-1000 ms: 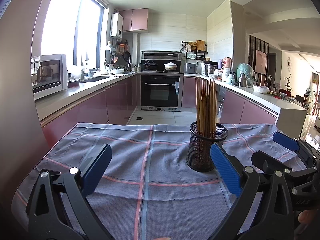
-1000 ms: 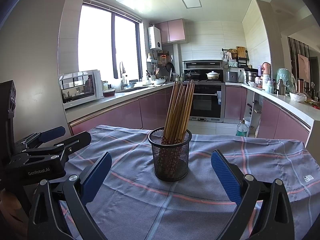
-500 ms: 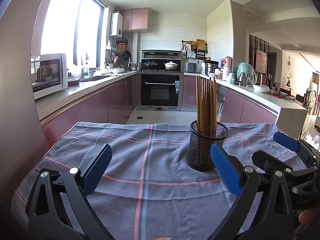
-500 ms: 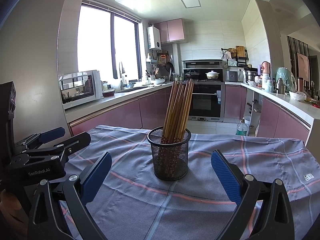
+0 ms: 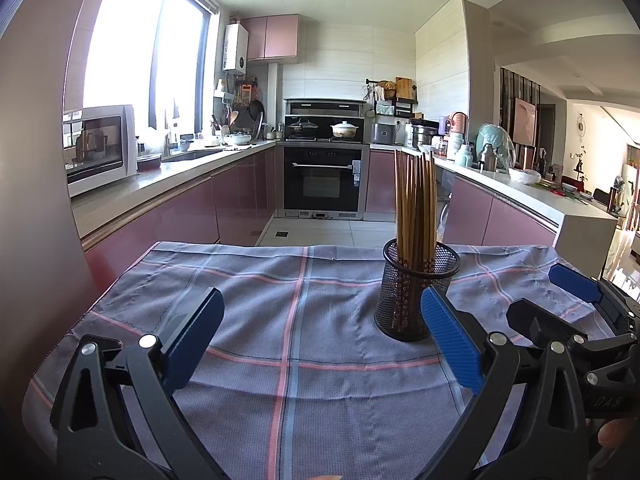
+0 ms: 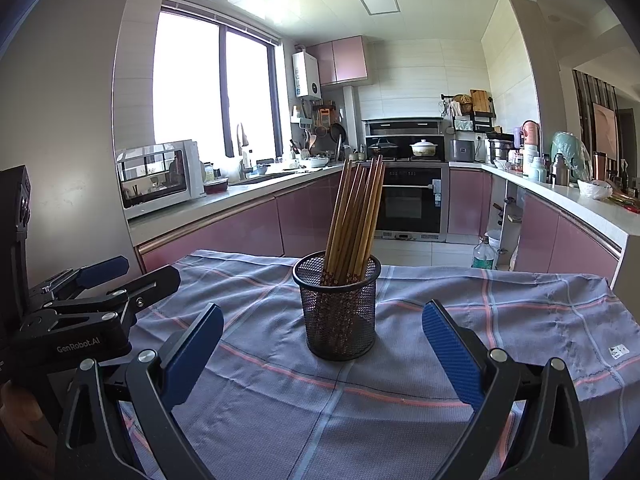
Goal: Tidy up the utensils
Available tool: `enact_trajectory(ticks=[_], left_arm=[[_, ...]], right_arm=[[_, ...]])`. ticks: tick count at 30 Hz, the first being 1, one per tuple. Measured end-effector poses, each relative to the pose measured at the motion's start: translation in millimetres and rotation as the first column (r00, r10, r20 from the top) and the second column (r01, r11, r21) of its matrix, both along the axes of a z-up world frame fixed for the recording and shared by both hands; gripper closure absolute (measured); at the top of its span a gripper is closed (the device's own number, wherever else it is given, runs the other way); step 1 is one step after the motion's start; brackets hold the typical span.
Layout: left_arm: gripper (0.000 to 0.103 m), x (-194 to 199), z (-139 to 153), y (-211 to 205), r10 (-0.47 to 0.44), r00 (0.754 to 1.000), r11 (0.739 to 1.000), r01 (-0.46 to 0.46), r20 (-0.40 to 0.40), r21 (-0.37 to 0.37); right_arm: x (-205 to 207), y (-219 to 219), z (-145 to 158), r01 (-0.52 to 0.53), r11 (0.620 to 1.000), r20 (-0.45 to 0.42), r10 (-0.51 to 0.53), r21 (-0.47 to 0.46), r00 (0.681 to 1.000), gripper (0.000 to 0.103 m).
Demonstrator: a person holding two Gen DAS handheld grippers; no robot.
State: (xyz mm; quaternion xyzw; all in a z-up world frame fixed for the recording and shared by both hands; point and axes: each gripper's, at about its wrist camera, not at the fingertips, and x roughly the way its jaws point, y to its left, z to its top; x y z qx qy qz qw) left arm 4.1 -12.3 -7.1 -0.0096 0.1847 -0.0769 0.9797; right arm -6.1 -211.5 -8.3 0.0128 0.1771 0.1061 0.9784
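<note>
Two hand-held grippers, left hand-held gripper point(image 5: 320, 340) and right hand-held gripper point(image 6: 322, 354), gape wide, holding nothing. Chopsticks point(image 6: 354, 216) stand in a mesh cup point(image 6: 338, 312) just ahead of the right one.

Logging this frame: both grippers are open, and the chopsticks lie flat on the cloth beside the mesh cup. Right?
Not quite. The chopsticks stand inside the mesh cup, leaning, as the right wrist view shows. Both the left gripper and right gripper are indeed open, over the cloth.

We see our left gripper point(image 5: 320, 334) spread wide and empty, mesh holder point(image 5: 416, 294) of upright chopsticks point(image 5: 416, 208) on checked cloth point(image 5: 280, 320), right gripper point(image 5: 576, 300) beside it
</note>
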Motion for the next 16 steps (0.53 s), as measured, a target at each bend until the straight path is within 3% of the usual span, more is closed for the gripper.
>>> enact_trajectory(ticks=[7, 16], left_arm=[[0.006, -2.6, -2.0, -2.9, 0.006, 1.000, 1.000, -0.007, 0.021, 0.017], [0.006, 4.6, -7.2, -0.4, 0.011, 1.000, 1.000, -0.011, -0.014, 0.001]], right_arm=[[-0.8, 1.9, 0.3, 0.011, 1.000, 0.020, -0.011, -0.004, 1.000, 0.007], [0.9, -6.5, -1.3, 0.055, 0.998, 0.044, -0.054, -0.021, 0.998, 0.007]])
